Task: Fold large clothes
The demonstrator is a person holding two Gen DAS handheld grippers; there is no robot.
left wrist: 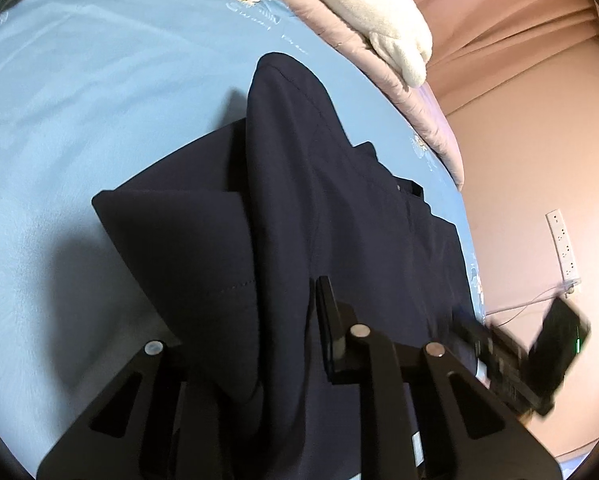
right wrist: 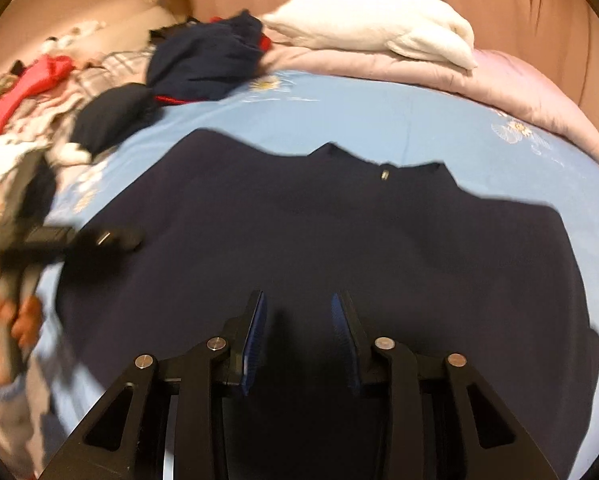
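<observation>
A large dark navy garment [right wrist: 339, 232] lies spread on the light blue bedsheet [right wrist: 379, 120], its collar toward the pillows. In the left wrist view a fold of the garment [left wrist: 283, 200] is lifted and drapes between my left fingers, hiding the left one; only the right finger [left wrist: 331, 320] shows. My left gripper [left wrist: 283, 320] seems shut on this cloth. It also shows in the right wrist view [right wrist: 111, 238], blurred, at the garment's left edge. My right gripper [right wrist: 299, 312] is open and empty just above the garment's near part. It appears blurred in the left wrist view [left wrist: 471, 328].
A pile of mixed clothes [right wrist: 39, 100] lies at the far left of the bed. A dark bundle [right wrist: 207, 60] sits beside it. A white pillow [right wrist: 379, 24] rests on a pink quilt [right wrist: 519, 80] at the head. A power strip [left wrist: 563, 248] lies on the floor by the bed.
</observation>
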